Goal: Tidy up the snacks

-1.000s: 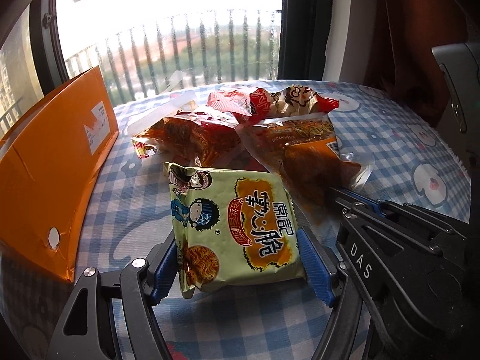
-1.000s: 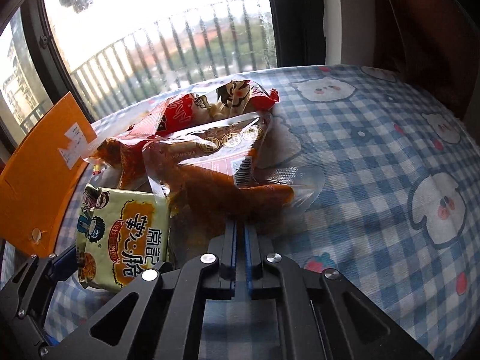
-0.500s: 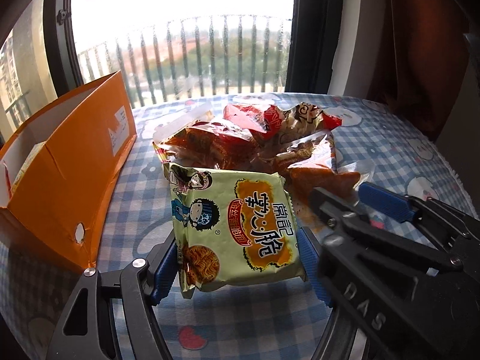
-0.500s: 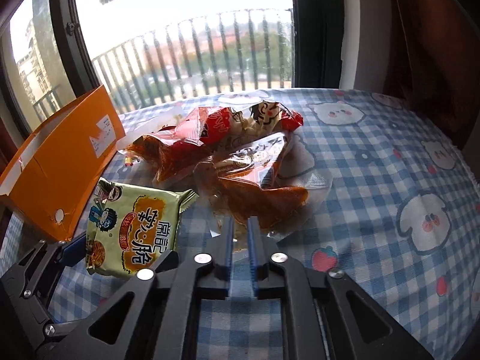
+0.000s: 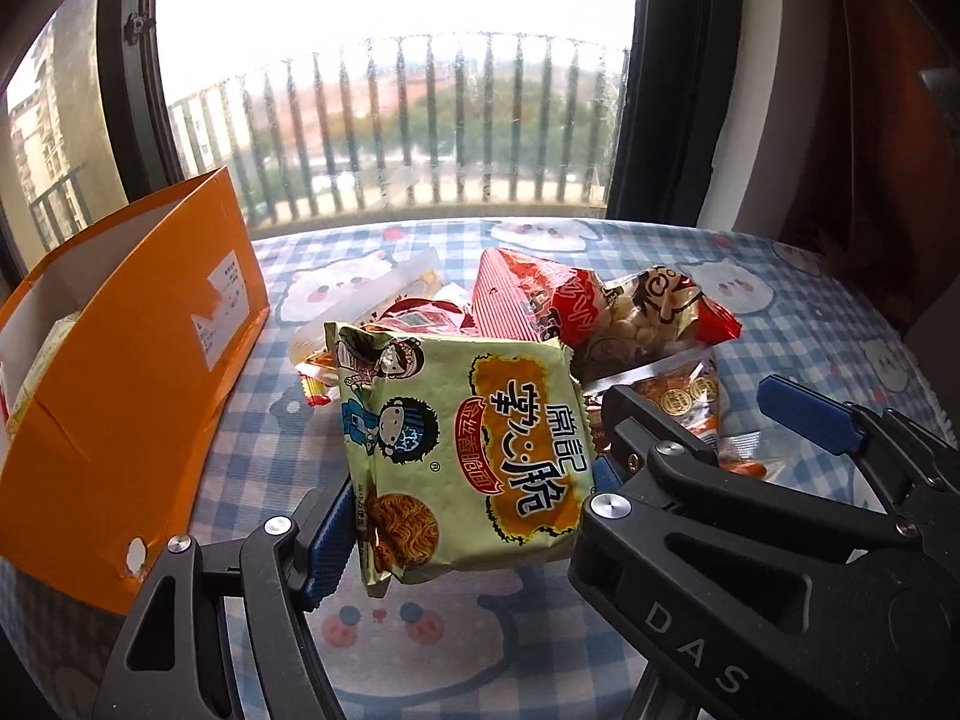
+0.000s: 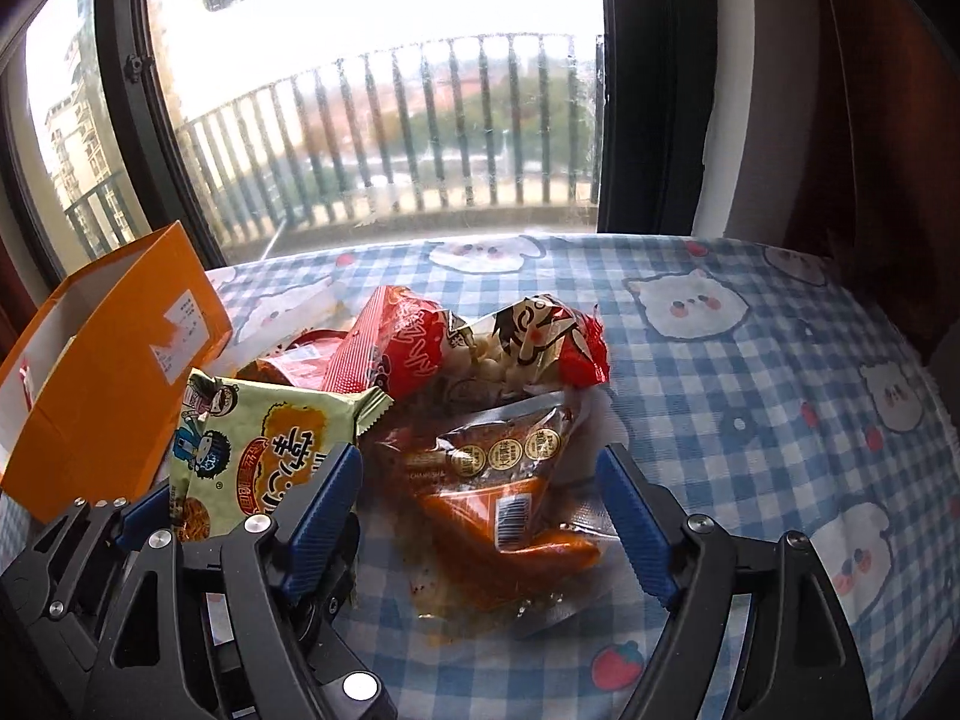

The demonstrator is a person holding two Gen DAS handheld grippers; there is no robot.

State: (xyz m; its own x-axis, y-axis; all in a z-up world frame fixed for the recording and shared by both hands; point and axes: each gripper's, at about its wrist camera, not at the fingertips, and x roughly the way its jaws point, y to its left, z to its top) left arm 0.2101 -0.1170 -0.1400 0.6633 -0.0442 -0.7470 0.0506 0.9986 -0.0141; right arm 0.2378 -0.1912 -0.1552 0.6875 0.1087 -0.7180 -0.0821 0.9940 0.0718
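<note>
Lifting the noodle packet clear of the table's middle, the left tongs clench it, right tongs just spread empty over the sausage pack; next, carrying it to the orange box at the left edge.

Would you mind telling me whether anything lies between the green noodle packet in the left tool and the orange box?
Nothing visible does. The green noodle packet is clamped in the left tool, raised off the checked tablecloth. The orange box stands open to its left, with only bare cloth between. The other snacks lie behind.
</note>
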